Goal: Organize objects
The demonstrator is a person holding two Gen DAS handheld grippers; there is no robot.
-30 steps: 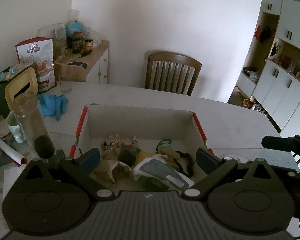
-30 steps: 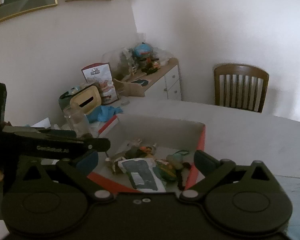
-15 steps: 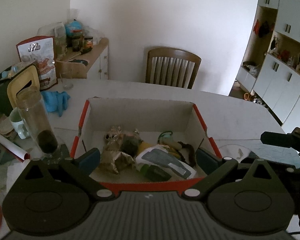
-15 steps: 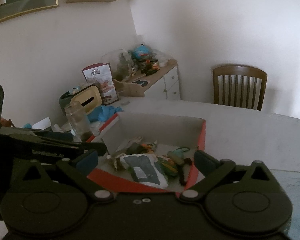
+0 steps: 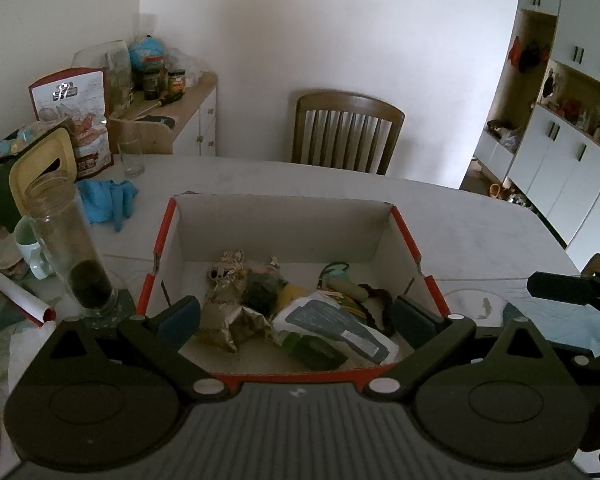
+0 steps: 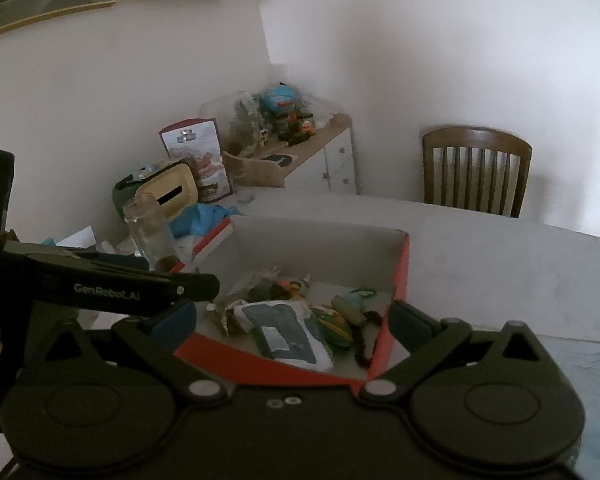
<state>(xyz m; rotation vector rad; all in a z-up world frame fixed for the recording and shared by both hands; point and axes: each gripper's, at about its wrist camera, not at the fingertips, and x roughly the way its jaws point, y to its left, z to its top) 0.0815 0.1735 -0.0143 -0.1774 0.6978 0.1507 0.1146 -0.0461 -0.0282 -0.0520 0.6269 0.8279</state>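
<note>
A red cardboard box (image 5: 404, 226) with a white inside stands on the table; it also shows in the right wrist view (image 6: 402, 268). It holds several items: a crumpled gold snack packet (image 5: 224, 312), a white and grey pouch (image 5: 336, 326) (image 6: 284, 330), a green packet (image 6: 332, 326) and a dark cord (image 5: 380, 302). My left gripper (image 5: 298, 314) is open and empty, above the box's near edge. My right gripper (image 6: 294, 320) is open and empty, above the box's near corner. The left gripper's body (image 6: 108, 286) shows at the left of the right wrist view.
A tall clear jar (image 5: 70, 248) with dark contents stands left of the box, beside a mug (image 5: 32, 250), a blue cloth (image 5: 106, 200), a drinking glass (image 5: 131, 152) and a snack bag (image 5: 74, 116). A wooden chair (image 5: 346, 136) stands beyond the table. A cluttered sideboard (image 5: 172, 112) is at the back left.
Both grippers have pulled back and risen from the box, so its near red edge shows now. The items in the box have not moved. Both stay open.
</note>
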